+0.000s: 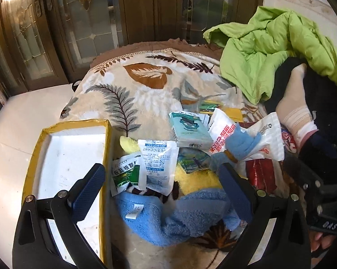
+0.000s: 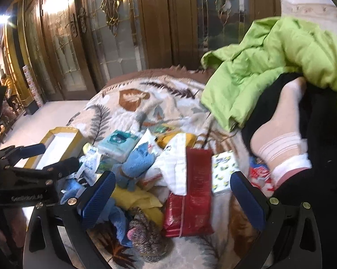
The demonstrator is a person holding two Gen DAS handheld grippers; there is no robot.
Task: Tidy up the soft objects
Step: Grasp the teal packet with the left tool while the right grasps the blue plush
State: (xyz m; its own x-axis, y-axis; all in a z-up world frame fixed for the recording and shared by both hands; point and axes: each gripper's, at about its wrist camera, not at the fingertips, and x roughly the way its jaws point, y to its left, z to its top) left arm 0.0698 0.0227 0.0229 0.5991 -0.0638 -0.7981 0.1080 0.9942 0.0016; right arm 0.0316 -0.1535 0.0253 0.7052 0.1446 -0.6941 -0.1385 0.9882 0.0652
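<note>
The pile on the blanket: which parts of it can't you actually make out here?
- Yellow plush: left wrist view, mostly buried under packets and the blue towel.
- Red packet: right wrist view, print blurred, unreadable.
- Red-and-white packet: right wrist view, half hidden behind a socked foot.

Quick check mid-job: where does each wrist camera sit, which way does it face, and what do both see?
Left wrist: on the open left gripper, facing the pile; shows the box, the towel and the right gripper.
Right wrist: on the open right gripper, over the red packet; shows the left gripper.
Shared: green jacket, socked foot.
</note>
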